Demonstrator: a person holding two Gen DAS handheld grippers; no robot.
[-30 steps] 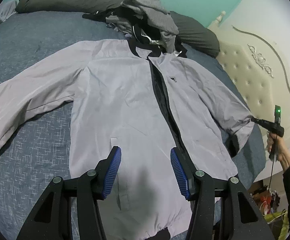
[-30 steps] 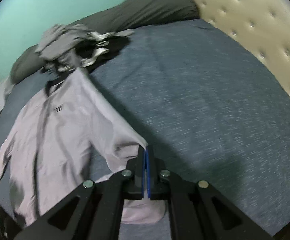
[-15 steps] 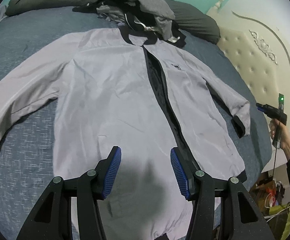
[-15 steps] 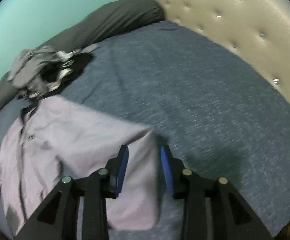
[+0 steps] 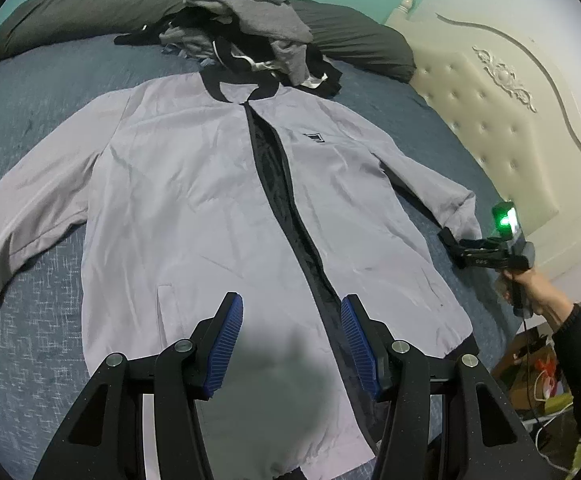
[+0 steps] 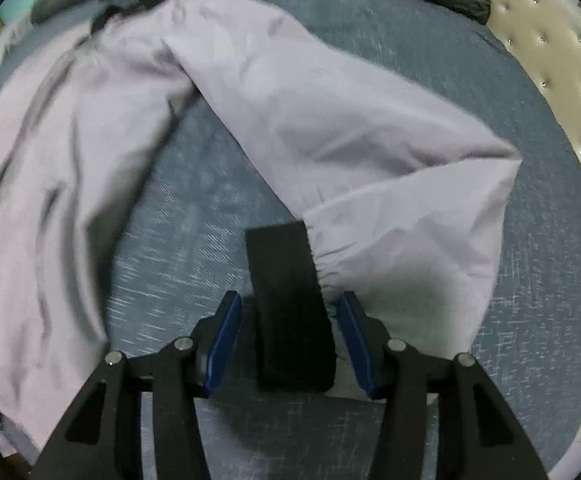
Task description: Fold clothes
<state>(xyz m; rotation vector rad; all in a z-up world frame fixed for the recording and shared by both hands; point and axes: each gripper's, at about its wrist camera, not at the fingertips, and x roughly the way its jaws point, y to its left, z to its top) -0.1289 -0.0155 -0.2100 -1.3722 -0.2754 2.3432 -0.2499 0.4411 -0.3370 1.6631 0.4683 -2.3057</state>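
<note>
A light grey jacket [image 5: 194, 200] with black collar, cuffs and open zip lies face up, spread on the blue bed [image 5: 30, 288]. My left gripper [image 5: 292, 340] is open and empty above the jacket's lower hem. My right gripper [image 6: 290, 340] is open, its jaws on either side of the black cuff [image 6: 290, 292] of the right sleeve [image 6: 362, 160], which is bent back on itself. In the left wrist view my right gripper [image 5: 456, 246] sits at that sleeve's cuff, at the bed's right edge.
A pile of grey and black clothes [image 5: 250, 24] lies above the collar, in front of dark pillows [image 5: 90, 12]. A cream tufted headboard [image 5: 498, 120] stands to the right. Clutter and cables [image 5: 542, 376] lie on the floor beside the bed.
My right gripper opened and let go of the sleeve, which dropped onto the bed; it now straddles the cuff. My left gripper stayed open while its view shifted a little over the jacket.
</note>
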